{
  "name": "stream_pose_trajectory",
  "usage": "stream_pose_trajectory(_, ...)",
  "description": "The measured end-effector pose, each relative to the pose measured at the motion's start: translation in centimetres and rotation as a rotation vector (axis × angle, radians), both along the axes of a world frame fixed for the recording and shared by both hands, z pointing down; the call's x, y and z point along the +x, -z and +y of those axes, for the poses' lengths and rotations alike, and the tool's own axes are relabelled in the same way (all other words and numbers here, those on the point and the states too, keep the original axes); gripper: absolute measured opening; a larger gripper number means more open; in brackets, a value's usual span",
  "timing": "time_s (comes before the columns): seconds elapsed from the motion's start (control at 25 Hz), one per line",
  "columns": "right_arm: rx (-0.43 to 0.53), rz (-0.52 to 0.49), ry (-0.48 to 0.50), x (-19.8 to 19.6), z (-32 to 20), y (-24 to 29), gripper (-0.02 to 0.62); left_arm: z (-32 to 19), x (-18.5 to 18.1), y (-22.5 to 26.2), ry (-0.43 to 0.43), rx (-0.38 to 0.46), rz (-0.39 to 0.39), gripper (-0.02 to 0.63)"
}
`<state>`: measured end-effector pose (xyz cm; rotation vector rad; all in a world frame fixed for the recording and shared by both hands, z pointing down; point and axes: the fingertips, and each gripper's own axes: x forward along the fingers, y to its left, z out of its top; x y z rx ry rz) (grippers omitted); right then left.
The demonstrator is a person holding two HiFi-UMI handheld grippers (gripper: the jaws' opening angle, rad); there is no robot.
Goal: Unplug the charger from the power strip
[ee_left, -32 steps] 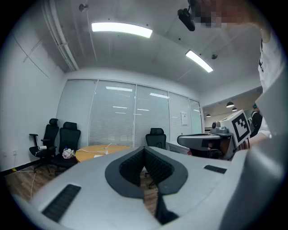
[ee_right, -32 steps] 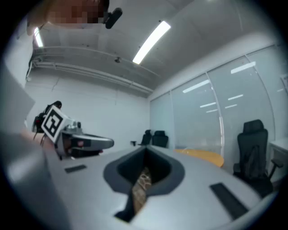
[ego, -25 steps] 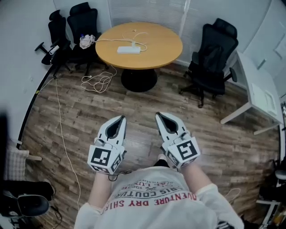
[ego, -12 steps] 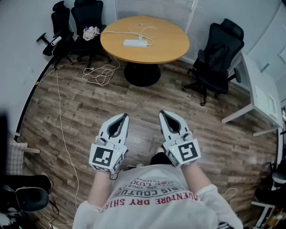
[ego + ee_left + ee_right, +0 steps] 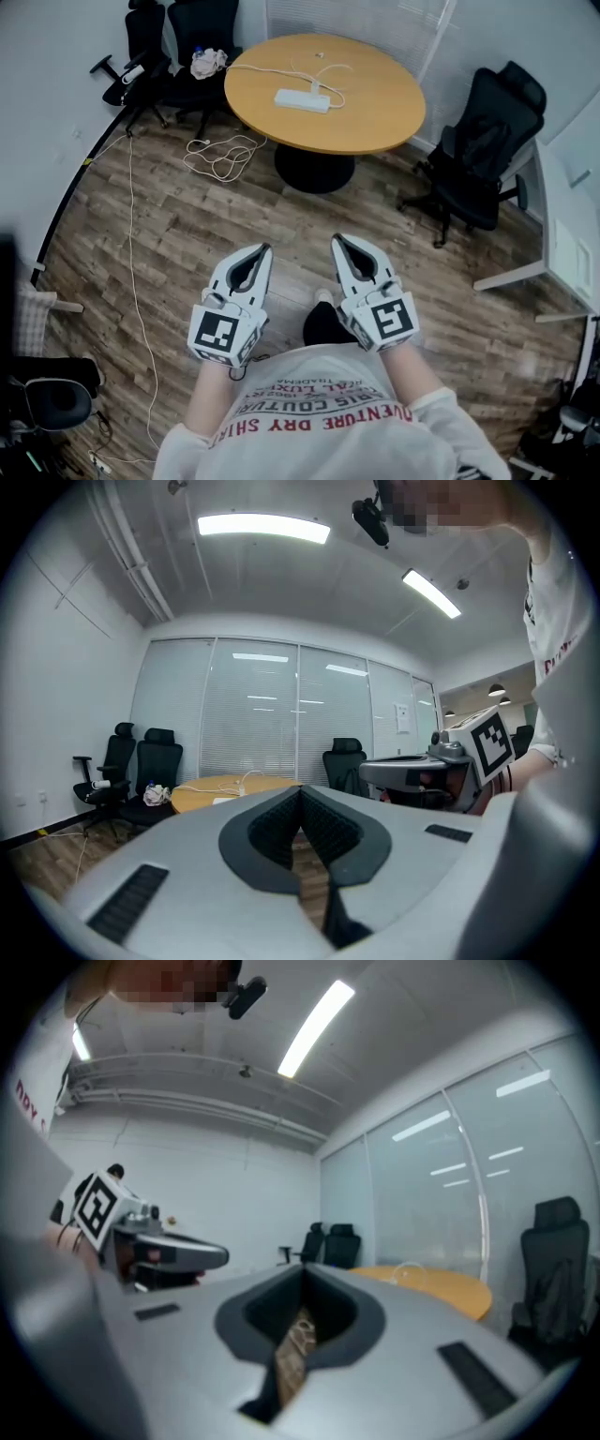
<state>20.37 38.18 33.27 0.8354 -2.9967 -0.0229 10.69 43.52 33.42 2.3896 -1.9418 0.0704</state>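
Wood-plank floor fills the room, with a round bench (image 5: 375, 112) standing at the far side, well apart from the person. Left of the bench are two black chairs (image 5: 202, 33), and loose cable (image 5: 221, 157) lies coiled on the floor below its left edge. On the bench, left of its middle, lies the white strip (image 5: 302, 99). The charger (image 5: 316, 86) appears to be the small white block at the far edge of the strip, with a thin white cord looping away across the bench; it is too small to make out in detail. Right of the bench stands another chair (image 5: 483, 150).

Both grippers are held level in front of the person, on the near side of the bench and well apart from it. The left gripper (image 5: 262, 250) has its jaws closed tip to tip with nothing between them. The right gripper (image 5: 337, 241) is likewise closed and empty.

The charger is probably light, stiff plastic, smooth enough to slip, and held in only by the friction of its pins. The strip looks light too and would likely lift or slide with a pull. So one gripper should press down on the strip's bare end while the other pinches the charger's body across its flat sides and pulls straight out. The thin cord is the wrong place to take hold.
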Motion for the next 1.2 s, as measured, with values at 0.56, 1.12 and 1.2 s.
stream_pose_trajectory(0.56,-0.003,0.049,0.093,-2.9,-23.2,-0.5,0.028,-21.7,-3.5,-0.3,0.133,-0.017,0.026,0.029)
stream_pose_trajectory(1.12,-0.126,0.111,-0.138,-10.1,-41.0,-4.9,0.028,-42.2,-13.0,-3.6,-0.075,-0.078,0.031,0.029)
stream_pose_trajectory(1.2,-0.131,0.112,-0.184,-12.2,-43.9,-4.8,0.028,-45.7,-15.4,-3.6,-0.117,-0.083,0.028,0.029)
